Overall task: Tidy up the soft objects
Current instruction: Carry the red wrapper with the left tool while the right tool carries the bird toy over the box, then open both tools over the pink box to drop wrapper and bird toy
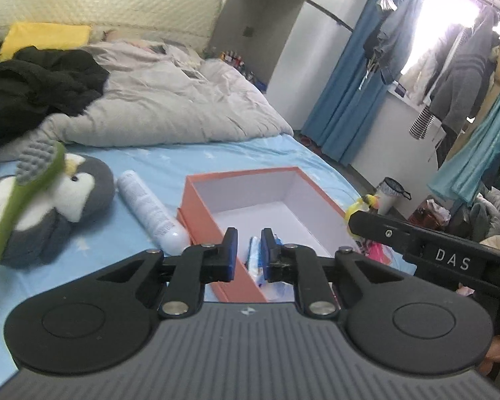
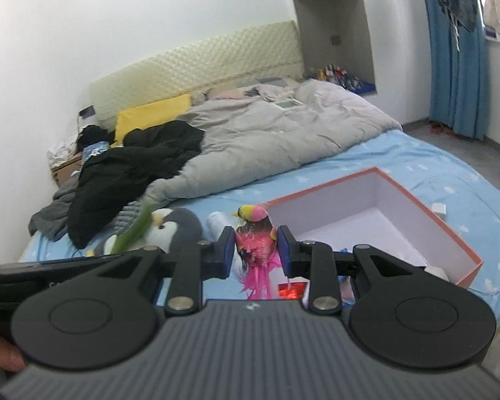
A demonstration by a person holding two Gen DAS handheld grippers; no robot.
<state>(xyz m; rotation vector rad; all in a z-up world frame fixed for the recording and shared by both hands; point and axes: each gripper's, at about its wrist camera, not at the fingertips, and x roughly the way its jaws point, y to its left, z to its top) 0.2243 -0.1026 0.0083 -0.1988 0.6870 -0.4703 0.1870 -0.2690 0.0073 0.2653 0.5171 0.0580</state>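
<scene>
The right gripper was seen clamped on a pink feathered toy bird, the 2 pads pressed to its flanks so that the yellow-and-pink head stood upright above them and the tail feathers hung below; such a grip at the body would keep a light, floppy thing from twisting.

The left gripper was set narrow, with nothing seen between its pads; only a small blue-and-white packet lying inside the box appeared through the gap. No motion is claimed for either.

Just beyond both, an orange box with a white interior lay open on the blue bed sheet, probably placed there as the bin for the soft things. To its left a white tube lay beside it, and further left a grey plush penguin rested on the sheet, not yet boxed. A green stalk with a grey head crossed the left view; what held it could not be told.
</scene>
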